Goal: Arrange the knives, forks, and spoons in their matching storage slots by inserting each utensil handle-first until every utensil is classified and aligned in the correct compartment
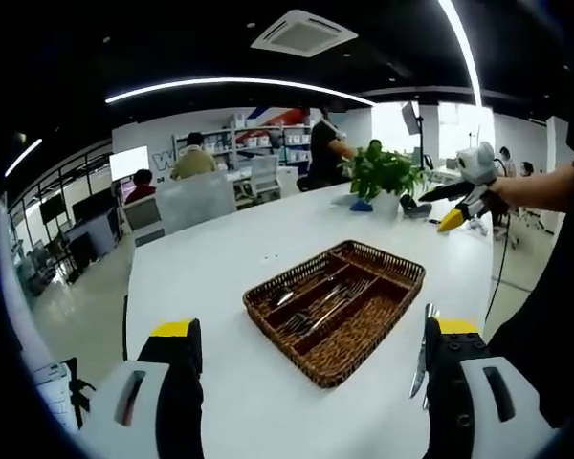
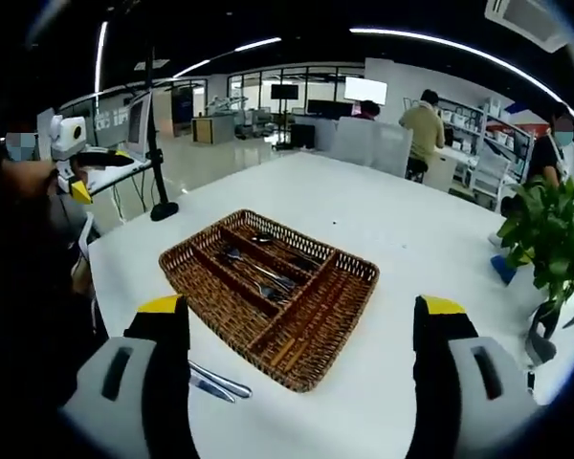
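Note:
A brown wicker cutlery basket (image 1: 265, 313) with long compartments sits mid-table. Forks and spoons (image 1: 316, 301) lie in its middle slots. In the right gripper view the same basket (image 2: 337, 339) holds that cutlery (image 2: 263, 277). One knife (image 1: 420, 356) rests on the white table just beside the basket, near my left gripper's right jaw. The knife pieces (image 2: 215, 382) lie by my right gripper's left jaw. My left gripper (image 1: 316, 330) is open and empty, low before the basket. My right gripper (image 2: 301, 306) is open and empty too. Each gripper also appears across the table from the other (image 1: 447, 206) (image 2: 96, 177).
A potted plant (image 1: 383, 172) (image 2: 545, 229) and a small blue object (image 1: 362, 205) stand at one end of the white table (image 1: 220, 268). A black stand (image 2: 155, 143) rises at the table's far corner. Chairs, desks and people sit beyond.

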Available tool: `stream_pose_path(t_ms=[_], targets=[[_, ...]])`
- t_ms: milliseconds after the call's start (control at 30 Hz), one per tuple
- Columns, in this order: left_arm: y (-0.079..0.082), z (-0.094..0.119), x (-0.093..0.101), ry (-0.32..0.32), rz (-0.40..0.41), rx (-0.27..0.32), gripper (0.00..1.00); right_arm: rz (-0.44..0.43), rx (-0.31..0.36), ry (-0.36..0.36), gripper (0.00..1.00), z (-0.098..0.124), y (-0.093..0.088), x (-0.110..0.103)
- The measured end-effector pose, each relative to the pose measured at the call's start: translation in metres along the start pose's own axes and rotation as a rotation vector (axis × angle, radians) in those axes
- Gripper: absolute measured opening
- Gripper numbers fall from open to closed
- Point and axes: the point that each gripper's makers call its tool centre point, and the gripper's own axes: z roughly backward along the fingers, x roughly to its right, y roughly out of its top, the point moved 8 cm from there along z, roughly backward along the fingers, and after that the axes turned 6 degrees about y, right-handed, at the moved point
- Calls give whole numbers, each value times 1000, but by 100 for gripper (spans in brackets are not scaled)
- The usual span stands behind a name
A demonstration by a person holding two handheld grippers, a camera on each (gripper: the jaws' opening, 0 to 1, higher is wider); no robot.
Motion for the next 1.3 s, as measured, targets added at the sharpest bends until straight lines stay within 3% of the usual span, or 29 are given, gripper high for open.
stream_pose_path(t_ms=[267, 600, 700, 1133, 1300], targets=[[6, -4, 23, -15, -6, 11, 99, -7, 55, 19, 100, 22, -1, 7], [8, -2, 28, 9, -38, -22, 99, -2, 12, 50, 100, 38, -21, -10], [12, -3, 26, 9, -49, -19, 99, -35, 8, 60, 100, 38, -25, -12], [9, -10, 29, -3, -67, -52, 99, 10, 29, 81, 100, 35, -18, -7], [14, -13, 39, -64, -47, -78, 99, 40, 28, 109, 100, 31, -17, -8]])
